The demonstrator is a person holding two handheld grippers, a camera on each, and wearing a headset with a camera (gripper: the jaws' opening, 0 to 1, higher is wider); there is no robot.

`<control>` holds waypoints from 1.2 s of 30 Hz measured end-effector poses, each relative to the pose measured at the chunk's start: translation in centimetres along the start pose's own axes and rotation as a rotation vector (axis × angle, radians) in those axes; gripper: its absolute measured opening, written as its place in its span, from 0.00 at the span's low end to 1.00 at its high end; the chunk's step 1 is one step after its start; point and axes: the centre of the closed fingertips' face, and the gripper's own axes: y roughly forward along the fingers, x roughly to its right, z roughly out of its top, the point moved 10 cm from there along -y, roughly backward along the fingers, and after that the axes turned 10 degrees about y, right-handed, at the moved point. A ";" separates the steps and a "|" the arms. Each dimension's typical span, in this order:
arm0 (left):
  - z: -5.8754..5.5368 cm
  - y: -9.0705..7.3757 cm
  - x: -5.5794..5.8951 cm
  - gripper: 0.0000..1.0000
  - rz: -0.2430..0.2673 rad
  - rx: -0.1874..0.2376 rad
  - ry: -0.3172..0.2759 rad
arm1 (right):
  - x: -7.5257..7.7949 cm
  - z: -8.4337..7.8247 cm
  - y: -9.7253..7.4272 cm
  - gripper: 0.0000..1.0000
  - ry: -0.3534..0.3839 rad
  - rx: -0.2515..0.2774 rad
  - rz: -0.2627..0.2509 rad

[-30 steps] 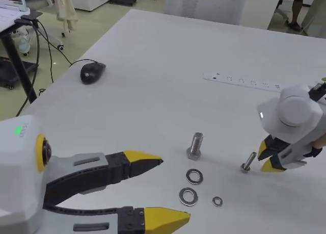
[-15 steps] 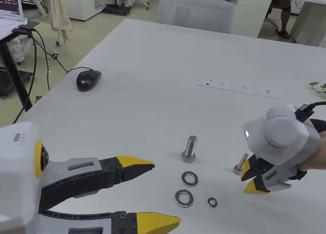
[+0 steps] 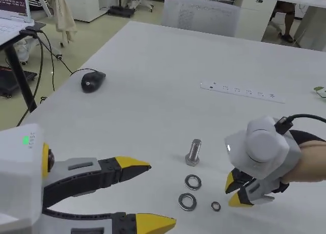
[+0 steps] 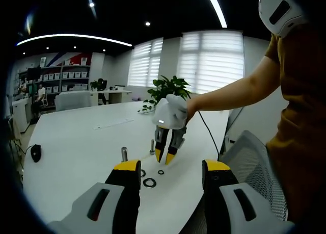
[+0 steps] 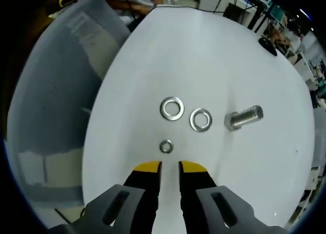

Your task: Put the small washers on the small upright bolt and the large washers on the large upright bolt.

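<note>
The large bolt (image 3: 193,152) stands upright on the white table (image 3: 153,91). Two large washers (image 3: 193,182) (image 3: 187,201) lie flat just in front of it, and a small washer (image 3: 216,206) lies to their right. My right gripper (image 3: 233,191) hovers beside the small washer, jaws a narrow gap apart, nothing between them. In the right gripper view the small washer (image 5: 166,146) lies just ahead of that gripper (image 5: 169,166). My left gripper (image 3: 160,196) is wide open at the near left, empty. The small bolt (image 4: 152,147) stands behind the right gripper (image 4: 164,157) in the left gripper view.
A black mouse (image 3: 92,81) with its cable lies at the far left of the table. A white power strip (image 3: 239,90) lies at the far right. A grey mesh chair (image 3: 201,15) stands beyond the far edge, another chair (image 5: 56,91) by the near edge.
My right gripper has moved left and nearer, from beside the small bolt to beside the small washer, and now covers the small bolt in the head view. The left gripper has barely moved.
</note>
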 end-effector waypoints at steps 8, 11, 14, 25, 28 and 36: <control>-0.8 0.8 -1.1 0.47 0.016 -0.057 0.022 | -0.2 0.5 0.2 0.15 -0.025 0.010 0.012; -0.9 1.1 -1.4 0.47 0.015 -0.074 0.033 | -0.2 0.5 0.4 0.15 -0.028 0.007 0.018; -0.9 1.4 -1.6 0.47 0.010 -0.078 0.035 | -0.2 0.6 0.6 0.16 -0.027 0.010 0.027; -1.4 1.6 -2.5 0.49 0.036 -0.117 0.053 | 0.1 1.1 1.8 0.17 -0.037 -0.001 0.045; -1.6 1.5 -2.5 0.49 0.040 -0.122 0.051 | 0.0 1.3 2.2 0.17 -0.041 -0.003 0.052; -1.6 1.4 -2.2 0.49 0.043 -0.115 0.046 | -0.1 1.2 2.6 0.19 -0.051 -0.010 0.055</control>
